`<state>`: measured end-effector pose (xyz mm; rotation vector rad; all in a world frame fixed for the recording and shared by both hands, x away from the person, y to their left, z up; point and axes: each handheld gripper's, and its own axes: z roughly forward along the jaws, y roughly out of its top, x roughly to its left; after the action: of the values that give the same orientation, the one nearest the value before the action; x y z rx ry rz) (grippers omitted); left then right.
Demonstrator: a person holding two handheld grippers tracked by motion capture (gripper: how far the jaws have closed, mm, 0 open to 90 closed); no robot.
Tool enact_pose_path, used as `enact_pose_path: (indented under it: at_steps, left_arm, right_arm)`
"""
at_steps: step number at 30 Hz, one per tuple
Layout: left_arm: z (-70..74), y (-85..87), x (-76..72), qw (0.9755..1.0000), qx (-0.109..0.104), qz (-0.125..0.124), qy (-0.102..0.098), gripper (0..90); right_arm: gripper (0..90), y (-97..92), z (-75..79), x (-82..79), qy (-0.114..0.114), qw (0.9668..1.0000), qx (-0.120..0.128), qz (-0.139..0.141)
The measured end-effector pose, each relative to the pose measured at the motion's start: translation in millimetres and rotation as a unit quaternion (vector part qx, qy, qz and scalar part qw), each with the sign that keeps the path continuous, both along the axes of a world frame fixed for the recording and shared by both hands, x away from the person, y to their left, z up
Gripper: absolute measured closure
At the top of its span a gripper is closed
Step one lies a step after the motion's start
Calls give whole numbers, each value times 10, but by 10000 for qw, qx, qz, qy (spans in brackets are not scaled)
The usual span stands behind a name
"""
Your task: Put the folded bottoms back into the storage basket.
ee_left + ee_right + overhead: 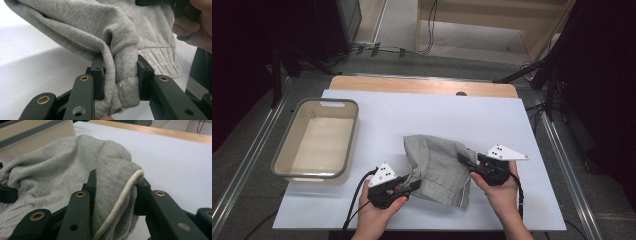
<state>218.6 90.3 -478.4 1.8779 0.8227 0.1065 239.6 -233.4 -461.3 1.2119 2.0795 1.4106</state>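
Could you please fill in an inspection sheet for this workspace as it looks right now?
Surface: white sheet over a wooden table, flat.
Job's things: grey knit garment, bunched, held at two edges.
Clutter: grey-rimmed bin at the left, nothing seen inside.
Grippers: left gripper shut on a fold near the garment's hem; right gripper shut on a white-piped edge.
Cables: black cable trails from the left gripper; more cables on the floor behind the table.
Surroundings: dark stands at both sides, light wooden panel at the back.
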Motion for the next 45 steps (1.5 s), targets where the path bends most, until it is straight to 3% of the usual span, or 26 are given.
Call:
enact_pose_path:
  at_steps: [45]
  left_arm:
    - [385,404,55,9975,-257,387,-538,664]
  right_arm:
    - [649,341,410,259,-279,9993,95,229]
